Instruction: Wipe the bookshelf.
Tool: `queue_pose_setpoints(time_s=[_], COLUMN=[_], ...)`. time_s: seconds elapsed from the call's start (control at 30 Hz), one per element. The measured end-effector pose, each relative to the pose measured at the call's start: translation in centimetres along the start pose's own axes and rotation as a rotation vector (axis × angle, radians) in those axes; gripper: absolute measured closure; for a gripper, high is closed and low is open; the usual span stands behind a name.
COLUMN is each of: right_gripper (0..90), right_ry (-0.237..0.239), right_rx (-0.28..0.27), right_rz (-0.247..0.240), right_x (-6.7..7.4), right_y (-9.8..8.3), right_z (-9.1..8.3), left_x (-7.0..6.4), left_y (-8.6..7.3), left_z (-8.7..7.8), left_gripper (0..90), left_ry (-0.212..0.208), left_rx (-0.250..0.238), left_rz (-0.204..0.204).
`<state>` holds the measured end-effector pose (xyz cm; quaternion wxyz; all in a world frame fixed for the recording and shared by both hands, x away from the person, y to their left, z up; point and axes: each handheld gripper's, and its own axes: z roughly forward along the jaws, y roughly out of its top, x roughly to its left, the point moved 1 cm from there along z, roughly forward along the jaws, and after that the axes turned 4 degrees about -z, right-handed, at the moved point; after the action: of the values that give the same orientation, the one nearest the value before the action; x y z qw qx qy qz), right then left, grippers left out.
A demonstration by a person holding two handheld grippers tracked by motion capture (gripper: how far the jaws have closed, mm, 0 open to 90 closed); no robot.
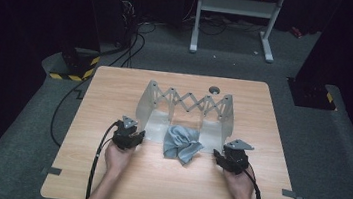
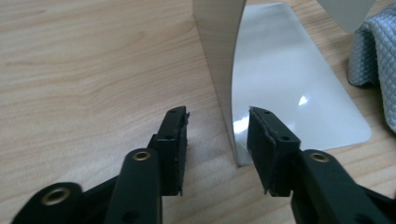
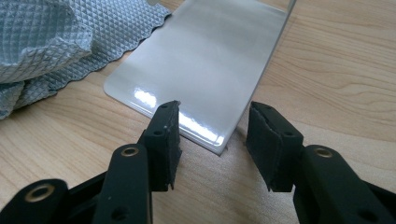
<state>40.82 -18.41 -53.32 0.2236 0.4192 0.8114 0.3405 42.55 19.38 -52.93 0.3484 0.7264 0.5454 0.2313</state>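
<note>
Dark floor and black curtains ring a pale wooden surface, with cables trailing off to the left and a white frame standing behind. On the surface stands an expandable grey rack: a scissor lattice at the back and two upright side panels, each with a glossy foot plate lying flat. A crumpled grey cloth lies between the panels, at the rack's open front.

At the left panel's front edge sits the left gripper. In the left gripper view its fingers straddle the panel's lower corner, one on each side, with a gap showing on both sides; they are released, not pressing.

At the right panel's front edge sits the right gripper. In the right gripper view its fingers stand either side of the panel's near corner and foot plate, also apart from the metal. The cloth's scalloped edge overlaps that plate.
</note>
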Motion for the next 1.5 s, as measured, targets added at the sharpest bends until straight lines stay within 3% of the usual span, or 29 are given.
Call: queue_pose_setpoints(time_s=[0.33,0.57,1.03,1.1,1.23,1.4,1.5], right_gripper=[58.4,64.2,68.7,66.5,52.4,55.7,52.7], right_ry=[-0.002,0.006,0.004,0.005,-0.024,0.005,0.044], right_rx=[-0.001,-0.004,-0.009,-0.009,-0.001,0.009,-0.014], right_rz=[0.006,0.019,0.042,0.043,0.051,0.074,0.084], right_x=[-0.1,-0.3,-0.8,-0.9,-0.8,-0.5,-0.1], right_y=[0.1,0.2,1.0,1.2,1.3,0.5,0.1], right_z=[0.1,0.2,1.2,1.3,1.4,0.3,-0.8], left_x=[-0.2,-0.4,-1.6,-1.7,-1.8,-1.6,-1.7], left_y=[0.0,-0.1,-1.8,-2.0,-2.0,-2.0,-2.0], left_z=[0.7,0.2,-1.3,-1.4,-1.4,-1.4,-1.4], left_gripper=[84.2,85.5,84.9,84.3,77.4,72.0,73.5], left_ry=[-0.025,0.005,0.022,0.028,0.025,0.017,0.024], left_rx=[-0.006,0.009,-0.014,-0.021,-0.021,-0.021,-0.021], left_rz=[-0.04,-0.024,-0.042,-0.035,-0.039,-0.055,-0.039])
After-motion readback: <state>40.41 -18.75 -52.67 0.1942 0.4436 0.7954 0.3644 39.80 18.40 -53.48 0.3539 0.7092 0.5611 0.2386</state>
